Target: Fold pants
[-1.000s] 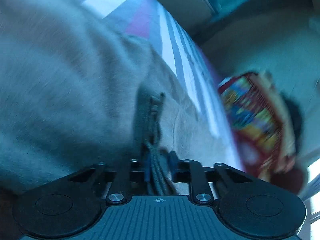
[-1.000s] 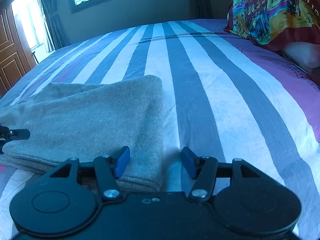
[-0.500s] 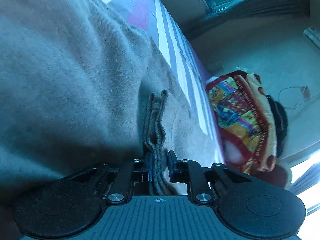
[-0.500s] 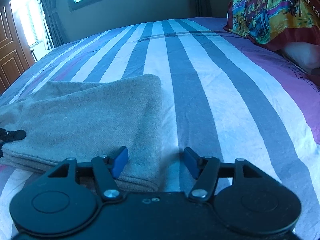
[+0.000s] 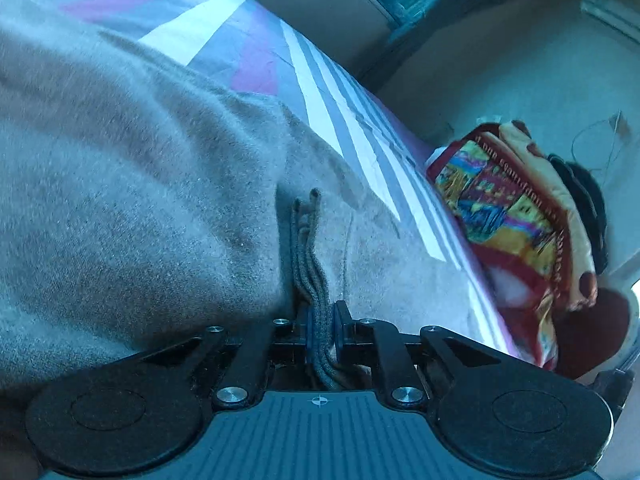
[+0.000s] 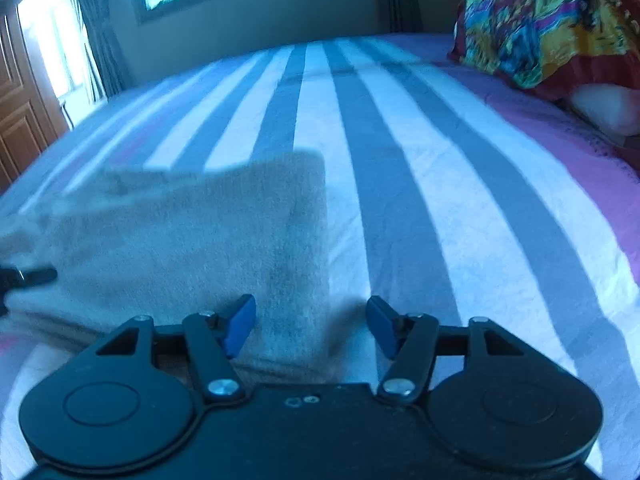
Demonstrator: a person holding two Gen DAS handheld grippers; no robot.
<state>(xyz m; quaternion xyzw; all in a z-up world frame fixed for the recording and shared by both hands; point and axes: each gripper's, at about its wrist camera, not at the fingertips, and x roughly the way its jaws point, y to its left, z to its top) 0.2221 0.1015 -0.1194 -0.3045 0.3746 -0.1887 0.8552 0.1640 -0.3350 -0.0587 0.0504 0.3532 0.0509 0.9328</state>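
Striped bed (image 6: 400, 184): left gripper (image 5: 321, 326) pinches pants (image 5: 160, 220).

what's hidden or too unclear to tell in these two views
- Left wrist view: the pants fill the frame, hiding their outline and the bed under them.
- Right wrist view: motion blur smears the pants; layers cannot be counted.
- Right wrist view: the left gripper is cut off by the left edge.
- Pillow lettering unreadable.

The right gripper (image 6: 310, 326) now sits nearer the folded grey pants' (image 6: 192, 240) corner, jaws spread wider.
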